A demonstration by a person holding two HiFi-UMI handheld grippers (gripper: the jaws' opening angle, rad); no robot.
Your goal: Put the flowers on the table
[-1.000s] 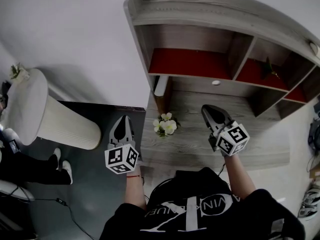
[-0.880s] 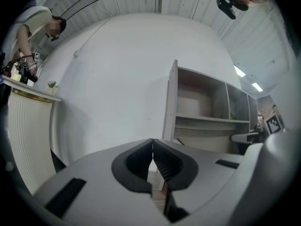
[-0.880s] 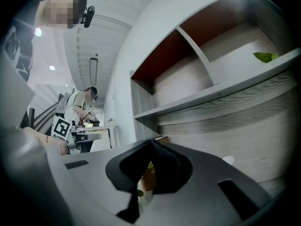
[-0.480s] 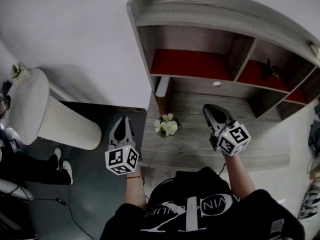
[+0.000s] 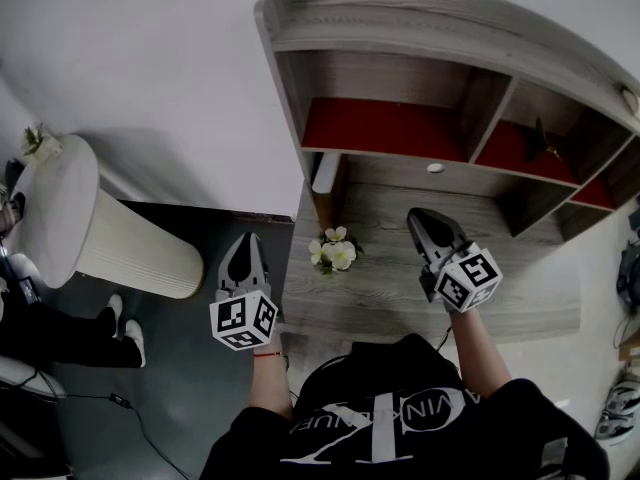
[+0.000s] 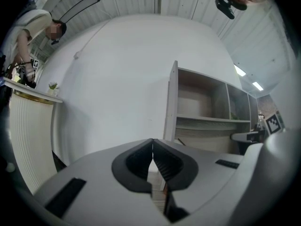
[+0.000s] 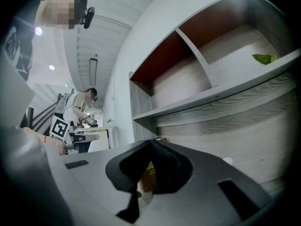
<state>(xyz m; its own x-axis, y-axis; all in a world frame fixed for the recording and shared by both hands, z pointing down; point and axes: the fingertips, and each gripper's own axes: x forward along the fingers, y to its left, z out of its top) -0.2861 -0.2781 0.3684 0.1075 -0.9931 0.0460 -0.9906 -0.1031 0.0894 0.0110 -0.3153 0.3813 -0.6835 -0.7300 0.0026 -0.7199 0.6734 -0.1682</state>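
A small bunch of white flowers [image 5: 333,252] lies on the grey wooden desk top [image 5: 520,298], near its left edge. My left gripper [image 5: 245,240] hangs left of the desk over the dark floor, a short way from the flowers; its jaws are shut and hold nothing. My right gripper [image 5: 418,218] is above the desk top to the right of the flowers, also shut and empty. In the left gripper view the jaw tips [image 6: 152,144] meet in front of the desk's side panel. The right gripper view shows its closed tips [image 7: 151,143] before the shelves.
The desk carries a hutch [image 5: 400,78] with red-backed compartments; a green sprig [image 5: 541,134] sits in one. A white tube [image 5: 324,171] leans at the hutch's left post. A white round pedestal [image 5: 70,218] with a small plant [image 5: 38,144] stands at left, next to a person's shoes [image 5: 125,340].
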